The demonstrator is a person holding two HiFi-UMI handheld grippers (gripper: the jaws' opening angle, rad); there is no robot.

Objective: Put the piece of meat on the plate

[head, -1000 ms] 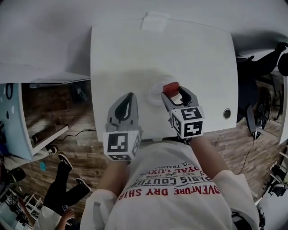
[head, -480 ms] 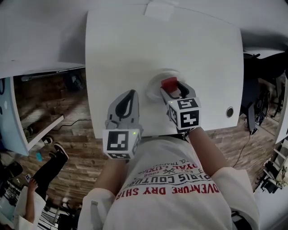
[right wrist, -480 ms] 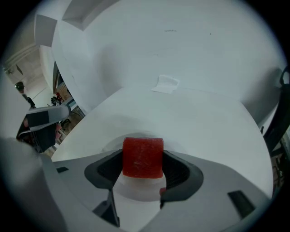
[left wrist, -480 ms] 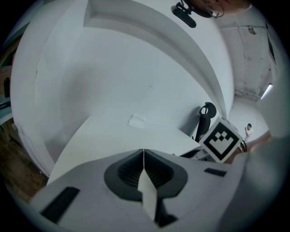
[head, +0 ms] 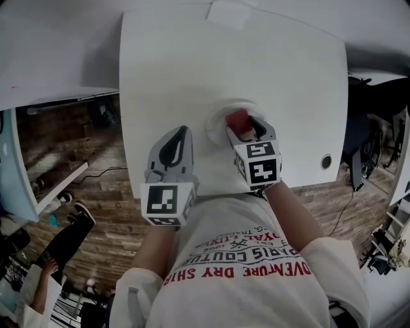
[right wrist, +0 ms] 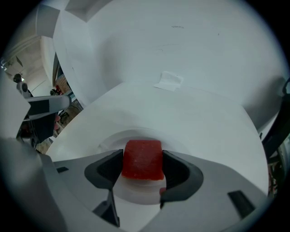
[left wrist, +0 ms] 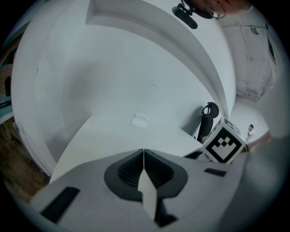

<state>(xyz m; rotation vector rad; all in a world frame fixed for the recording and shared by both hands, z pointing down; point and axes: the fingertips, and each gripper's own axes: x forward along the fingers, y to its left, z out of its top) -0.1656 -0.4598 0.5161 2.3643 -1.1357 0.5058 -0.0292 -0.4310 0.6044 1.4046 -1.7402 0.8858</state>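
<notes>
A red block of meat [right wrist: 142, 159] sits between the jaws of my right gripper [right wrist: 142, 164], whose dark pads press on both its sides. The gripper is shut on it, low over the white plate [right wrist: 118, 138], and I cannot tell whether the meat touches the plate. In the head view the meat [head: 237, 120] and right gripper [head: 244, 130] are over the plate [head: 219, 119] at the table's near middle. My left gripper [head: 176, 147] hangs to the plate's left over the table, jaws shut with nothing between them [left wrist: 143, 159].
The white table [head: 269, 70] has a small white paper piece [head: 228, 14] at its far edge and a round grommet [head: 326, 161] near the right front corner. Wooden floor and a person's legs show at the left. A black chair [left wrist: 206, 120] stands behind the table.
Both grippers have sunk toward the table. The right one has brought the meat down low over the plate and tipped more steeply downward.
</notes>
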